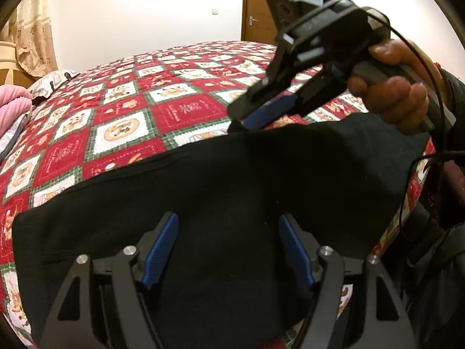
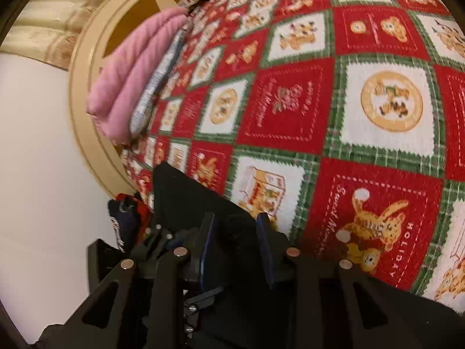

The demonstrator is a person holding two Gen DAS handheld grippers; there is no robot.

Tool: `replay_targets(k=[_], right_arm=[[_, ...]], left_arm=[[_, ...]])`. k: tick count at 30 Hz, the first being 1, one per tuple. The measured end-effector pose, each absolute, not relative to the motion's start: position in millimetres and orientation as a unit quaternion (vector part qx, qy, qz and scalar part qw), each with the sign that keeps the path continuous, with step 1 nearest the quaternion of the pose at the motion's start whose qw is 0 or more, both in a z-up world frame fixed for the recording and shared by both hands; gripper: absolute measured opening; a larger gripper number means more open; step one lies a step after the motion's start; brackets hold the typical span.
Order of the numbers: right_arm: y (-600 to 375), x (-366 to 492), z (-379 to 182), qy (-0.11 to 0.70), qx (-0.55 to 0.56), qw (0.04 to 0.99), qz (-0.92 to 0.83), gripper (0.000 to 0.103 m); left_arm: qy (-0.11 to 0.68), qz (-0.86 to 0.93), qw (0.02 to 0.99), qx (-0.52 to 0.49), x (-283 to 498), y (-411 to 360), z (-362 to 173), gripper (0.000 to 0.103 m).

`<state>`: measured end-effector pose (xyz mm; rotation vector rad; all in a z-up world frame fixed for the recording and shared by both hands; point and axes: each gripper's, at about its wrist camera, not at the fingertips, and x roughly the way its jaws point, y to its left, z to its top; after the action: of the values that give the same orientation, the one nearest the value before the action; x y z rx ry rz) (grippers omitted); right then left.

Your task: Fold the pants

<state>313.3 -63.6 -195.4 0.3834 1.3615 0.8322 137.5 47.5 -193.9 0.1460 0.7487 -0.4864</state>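
Note:
The black pants (image 1: 221, 192) lie folded flat on the red patchwork bed quilt (image 1: 139, 107), near its front edge. My left gripper (image 1: 228, 244) is open, with its blue pads spread just above the middle of the pants. My right gripper (image 1: 247, 119) shows in the left wrist view at the far edge of the pants, tips down on the fabric edge. In the right wrist view the right gripper (image 2: 237, 232) has its blue pads a narrow gap apart with the black pants (image 2: 186, 195) between and under them; whether it grips the cloth is unclear.
A pink folded blanket (image 2: 130, 78) and a patterned pillow (image 1: 52, 83) lie at the head of the bed by the cream headboard (image 2: 84, 87). A wooden door (image 1: 261, 8) stands in the far wall. Dark clothes (image 2: 125, 221) hang beside the bed.

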Motion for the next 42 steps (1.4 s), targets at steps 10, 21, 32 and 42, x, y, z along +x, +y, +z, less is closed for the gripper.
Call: replay_targets(k=[10, 21, 32, 42], right_arm=[[-58, 315, -215, 0.622, 0.212, 0.662, 0.36, 0.011], [-71, 318, -180, 0.553, 0.18, 0.737, 0.344, 0.005], [-73, 331, -207, 0.563, 0.171, 0.734, 0.34, 0.008], [-82, 273, -137, 0.46, 0.059, 0.806, 0.368, 0.048]], left_arm=[[0.361, -0.226, 0.902, 0.076, 136, 51, -191, 0.075], [0.357, -0.222, 0.903, 0.091, 129, 55, -195, 0.077], [0.353, -0.219, 0.906, 0.086, 131, 61, -190, 0.079], [0.33, -0.109, 0.935, 0.077, 138, 131, -164, 0.079]])
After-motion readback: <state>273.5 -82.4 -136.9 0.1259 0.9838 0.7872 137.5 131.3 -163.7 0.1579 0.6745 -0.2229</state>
